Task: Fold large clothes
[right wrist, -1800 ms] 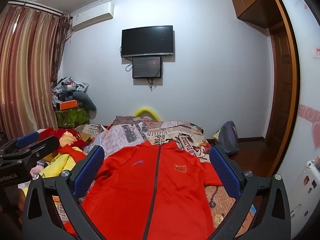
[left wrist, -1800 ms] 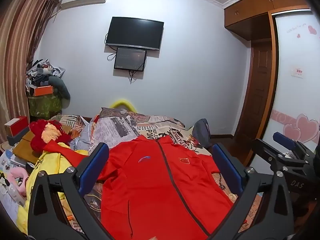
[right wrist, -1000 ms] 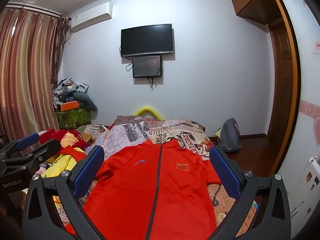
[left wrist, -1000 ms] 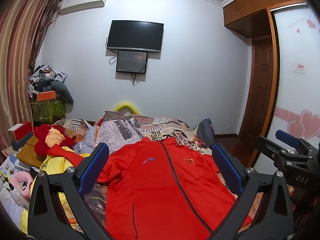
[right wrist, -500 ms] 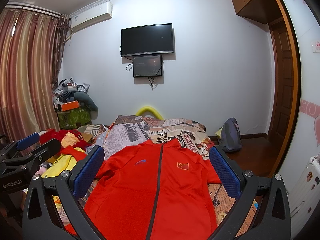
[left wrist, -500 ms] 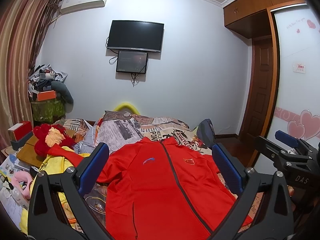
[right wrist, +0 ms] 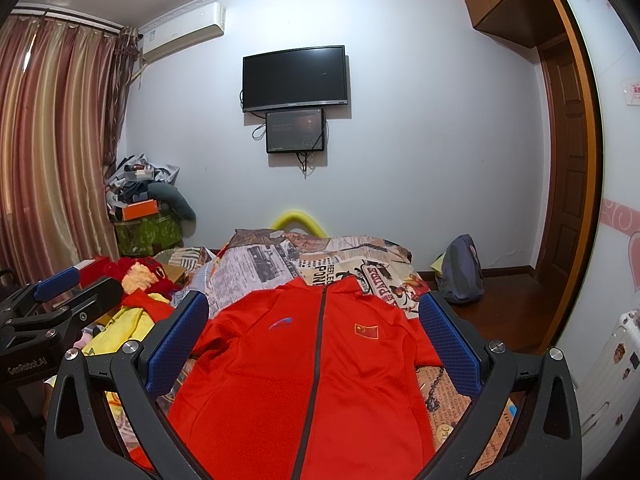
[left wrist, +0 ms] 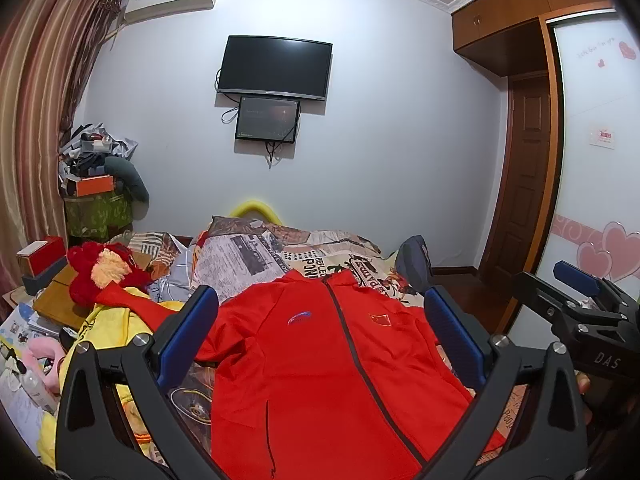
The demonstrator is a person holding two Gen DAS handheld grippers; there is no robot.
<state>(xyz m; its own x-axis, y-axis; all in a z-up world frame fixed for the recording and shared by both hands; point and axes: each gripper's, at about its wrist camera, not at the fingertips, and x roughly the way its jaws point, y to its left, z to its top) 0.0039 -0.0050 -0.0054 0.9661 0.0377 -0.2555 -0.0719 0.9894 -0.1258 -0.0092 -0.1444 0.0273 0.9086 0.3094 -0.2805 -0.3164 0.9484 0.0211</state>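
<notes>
I am looking at the red zip-up track jacket, which is lying front-up and spread flat on the newspaper-print bedspread, collar pointing to 12 o'clock and hem running under my view at 6 o'clock. I am holding the left gripper above its chest with both fingers spread wide and nothing between them, and the right gripper is hanging the same way, empty and apart. I judge I am sitting at the very start: no fold is made yet. Next I am expecting to drop each gripper onto a shoulder or sleeve edge, at 9 and 3 o'clock, pinching only one layer. A yellow garment and red plush toy are crowding 9 o'clock.
</notes>
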